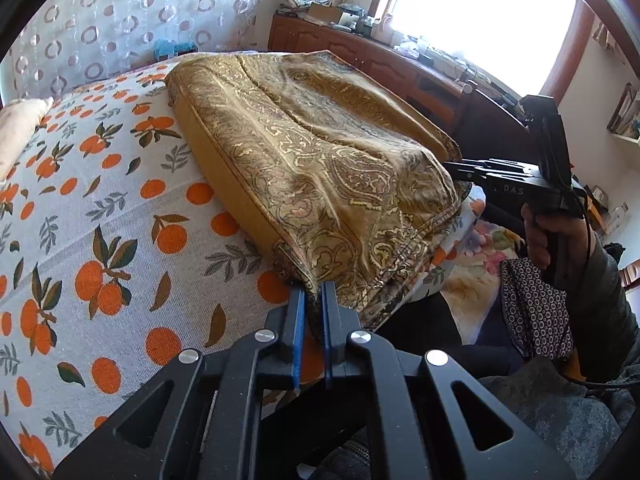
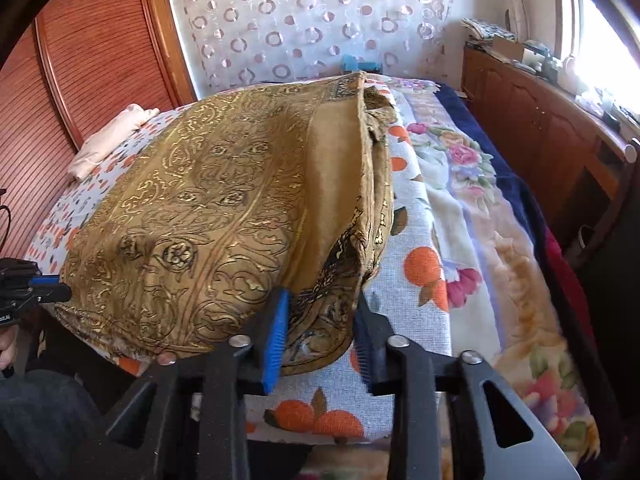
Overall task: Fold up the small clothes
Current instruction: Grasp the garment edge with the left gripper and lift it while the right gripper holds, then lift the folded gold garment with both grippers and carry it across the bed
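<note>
A golden-brown paisley cloth point(image 1: 320, 152) lies in thick folded layers on the orange-print bed sheet point(image 1: 100, 200). My left gripper point(image 1: 313, 292) is shut on the cloth's near corner at the bed's front edge. In the right wrist view the same cloth point(image 2: 208, 216) fills the middle. My right gripper point(image 2: 320, 300) has its blue-padded fingers point(image 2: 276, 340) around the cloth's near right corner, with the layered edge between them. The right gripper also shows in the left wrist view point(image 1: 472, 172), at the cloth's right edge. The left gripper shows at the left edge of the right wrist view point(image 2: 52, 286).
A cream pillow point(image 2: 108, 140) lies at the far left of the bed. A floral blanket point(image 2: 500, 240) hangs on the bed's right side. A wooden cabinet point(image 2: 540, 120) with clutter stands under the window. A ring-patterned curtain point(image 2: 312, 20) hangs behind the bed.
</note>
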The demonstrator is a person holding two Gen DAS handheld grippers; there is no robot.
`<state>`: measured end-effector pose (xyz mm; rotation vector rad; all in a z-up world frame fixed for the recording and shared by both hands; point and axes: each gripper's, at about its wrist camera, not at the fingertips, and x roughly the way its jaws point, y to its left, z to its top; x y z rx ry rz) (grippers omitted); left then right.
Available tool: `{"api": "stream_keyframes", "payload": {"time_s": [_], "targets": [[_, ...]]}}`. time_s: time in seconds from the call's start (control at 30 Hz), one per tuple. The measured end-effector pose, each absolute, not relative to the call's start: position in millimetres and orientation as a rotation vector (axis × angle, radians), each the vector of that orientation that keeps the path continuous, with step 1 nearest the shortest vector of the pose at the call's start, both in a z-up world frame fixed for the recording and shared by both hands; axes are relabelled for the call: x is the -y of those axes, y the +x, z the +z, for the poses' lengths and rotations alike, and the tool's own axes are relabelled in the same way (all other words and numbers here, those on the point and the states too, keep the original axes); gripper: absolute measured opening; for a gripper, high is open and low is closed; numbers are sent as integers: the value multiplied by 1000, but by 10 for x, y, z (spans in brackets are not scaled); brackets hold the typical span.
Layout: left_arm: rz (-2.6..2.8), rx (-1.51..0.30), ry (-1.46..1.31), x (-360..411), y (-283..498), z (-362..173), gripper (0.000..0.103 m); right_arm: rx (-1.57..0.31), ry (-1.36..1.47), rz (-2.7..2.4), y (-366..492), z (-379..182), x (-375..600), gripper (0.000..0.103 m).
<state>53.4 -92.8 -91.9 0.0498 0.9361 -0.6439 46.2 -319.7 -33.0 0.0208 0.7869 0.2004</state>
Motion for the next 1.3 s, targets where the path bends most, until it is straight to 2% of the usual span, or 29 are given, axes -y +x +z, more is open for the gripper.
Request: {"api": "stream_keyframes", "payload": {"time_s": [0.13,0.37,0.67,1.0,1.3], "targets": [[-664,-879,47,905,497,-778,7,-767,14,209,441,-308,3183,11],[-708,-771,3,834,681,-287,7,-644,56,274,385,25,3275,9],[-715,-669,1,863,1472,185,6,-544,-32,272,730,534,3227,8],[-678,-672,-33,890,2321,284,6,-568,-94,260,1473,622,3010,8],[-593,-782,-61,855,3242,-129,6,-702,-117,265,2343,515,2983,8]]}}
